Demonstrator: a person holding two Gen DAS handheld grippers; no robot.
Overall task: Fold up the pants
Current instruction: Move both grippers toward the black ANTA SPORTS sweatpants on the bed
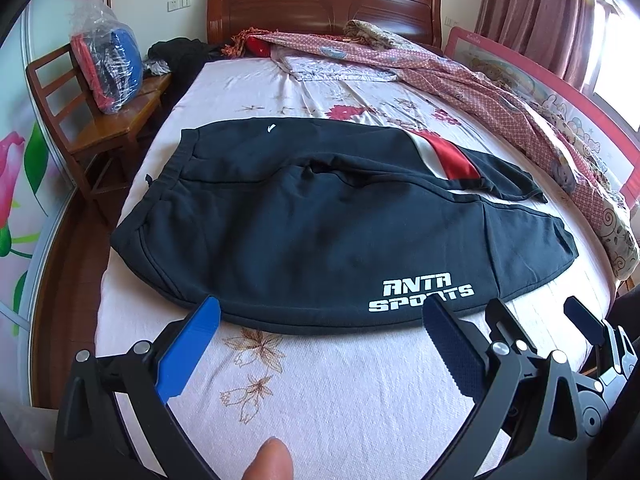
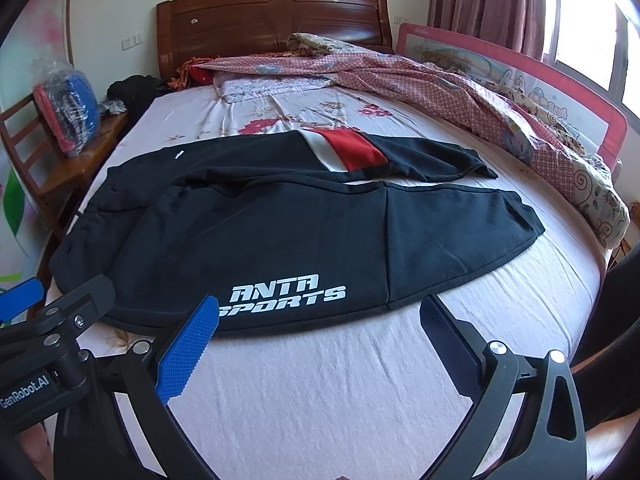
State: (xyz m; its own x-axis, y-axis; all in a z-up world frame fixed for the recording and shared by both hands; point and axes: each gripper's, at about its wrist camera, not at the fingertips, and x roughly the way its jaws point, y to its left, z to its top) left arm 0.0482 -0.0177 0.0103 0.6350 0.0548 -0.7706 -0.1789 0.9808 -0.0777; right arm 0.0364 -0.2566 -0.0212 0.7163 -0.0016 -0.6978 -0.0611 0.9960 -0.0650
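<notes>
Black pants [image 1: 304,224] with a white ANTA SPORTS print and a red and white stripe lie flat across the bed, waistband at the left, leg ends at the right. They also show in the right wrist view [image 2: 280,224]. My left gripper [image 1: 320,312] is open and empty, just short of the near hem. My right gripper [image 2: 320,312] is open and empty, fingertips at the near hem by the print. The right gripper also shows in the left wrist view [image 1: 536,316], and the left gripper in the right wrist view [image 2: 56,296].
The bed [image 1: 340,392] has a pink flowered sheet. A crumpled quilt [image 1: 480,80] lies along the far and right side by a pink bed rail [image 1: 560,96]. A wooden chair [image 1: 104,120] with a plastic-wrapped bundle stands at the left. The wooden headboard [image 1: 320,4] is behind.
</notes>
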